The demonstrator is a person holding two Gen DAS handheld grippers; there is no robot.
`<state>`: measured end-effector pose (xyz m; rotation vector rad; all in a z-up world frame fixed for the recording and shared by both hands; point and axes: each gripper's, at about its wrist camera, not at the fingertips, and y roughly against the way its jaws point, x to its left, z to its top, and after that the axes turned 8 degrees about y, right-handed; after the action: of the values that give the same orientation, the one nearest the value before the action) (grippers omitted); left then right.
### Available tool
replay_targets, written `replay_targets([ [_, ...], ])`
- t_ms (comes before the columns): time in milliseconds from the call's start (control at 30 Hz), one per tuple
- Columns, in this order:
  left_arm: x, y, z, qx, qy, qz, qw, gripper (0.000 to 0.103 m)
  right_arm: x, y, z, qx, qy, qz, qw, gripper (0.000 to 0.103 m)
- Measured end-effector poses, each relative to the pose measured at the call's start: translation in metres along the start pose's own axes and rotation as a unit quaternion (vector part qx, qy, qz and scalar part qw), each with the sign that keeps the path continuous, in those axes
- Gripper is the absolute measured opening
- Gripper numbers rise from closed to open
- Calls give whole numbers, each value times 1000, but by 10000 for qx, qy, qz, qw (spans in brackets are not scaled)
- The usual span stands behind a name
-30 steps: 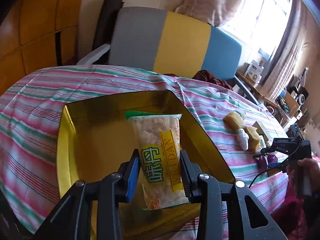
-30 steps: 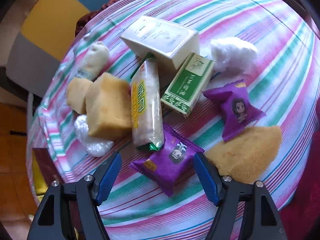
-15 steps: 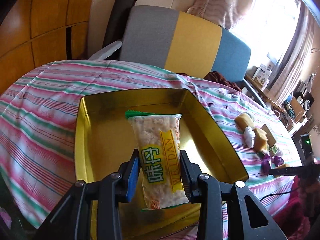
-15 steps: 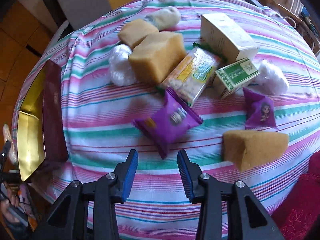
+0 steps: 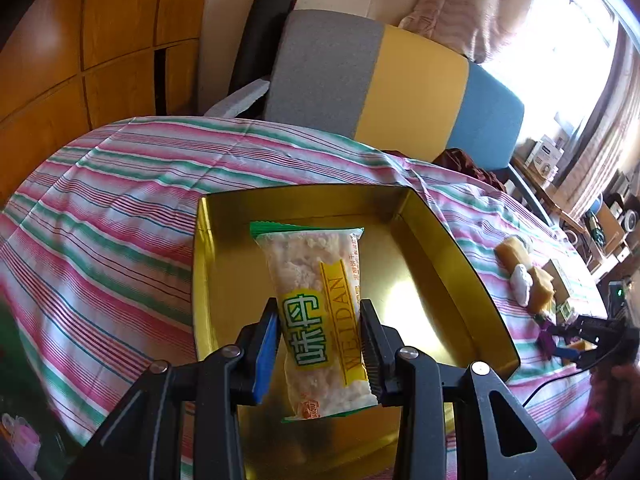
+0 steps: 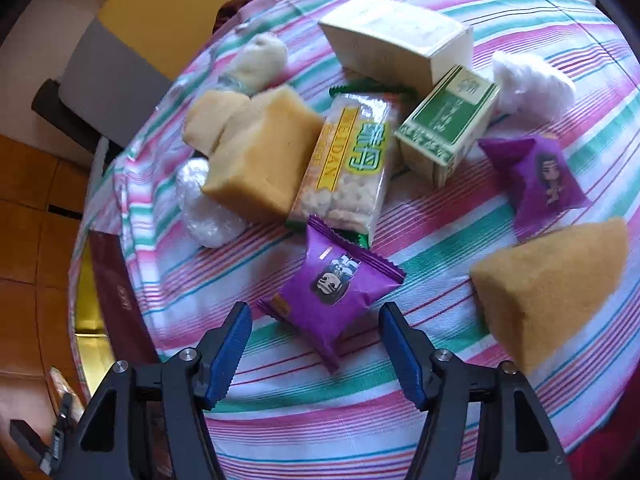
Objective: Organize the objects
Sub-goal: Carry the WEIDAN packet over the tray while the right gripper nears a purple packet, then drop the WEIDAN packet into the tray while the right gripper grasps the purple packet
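Left wrist view puts the cracker packet (image 5: pixel 320 316) at the centre, its long axis running away from the camera, green crimped end farthest off, over the gold tray (image 5: pixel 452 256). The left gripper (image 5: pixel 320 344) is clamped on the packet's lower half, pads pressing both long sides. The tray sits on the striped tablecloth (image 5: pixel 108 216), and this view alone shows its gold inside.

Right wrist view shows the right gripper (image 6: pixel 314 346) with its jaws partly apart, having just been opening; nothing is gripped. A purple snack pouch (image 6: pixel 332 284) lies flat on the cloth just ahead of the fingertips, set diagonally, not touched by either pad. Beyond it a second cracker packet (image 6: pixel 348 168) lies between a yellow sponge block (image 6: pixel 260 160) and a green box (image 6: pixel 448 124). Only here is the cluttered pile clear.
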<state>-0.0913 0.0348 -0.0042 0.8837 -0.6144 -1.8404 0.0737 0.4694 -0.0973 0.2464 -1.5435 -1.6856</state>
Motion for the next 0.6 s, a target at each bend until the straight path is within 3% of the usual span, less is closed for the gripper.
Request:
replay_targets([
  [67, 7, -2, 7, 7, 65, 67, 10000, 38, 4, 2, 1, -113, 159, -186, 9996, 48],
  [200, 21, -11, 21, 62, 194, 247, 9995, 38, 13, 0, 2, -140, 581, -380, 9975, 45],
  [400, 32, -46, 41, 448, 436, 426, 9971, 38, 25, -2, -1, -212, 1073, -620, 9921, 42],
  [600, 32, -87, 55, 658, 355, 840, 9937, 38, 24, -5, 0, -213, 1379, -744, 9874, 42],
])
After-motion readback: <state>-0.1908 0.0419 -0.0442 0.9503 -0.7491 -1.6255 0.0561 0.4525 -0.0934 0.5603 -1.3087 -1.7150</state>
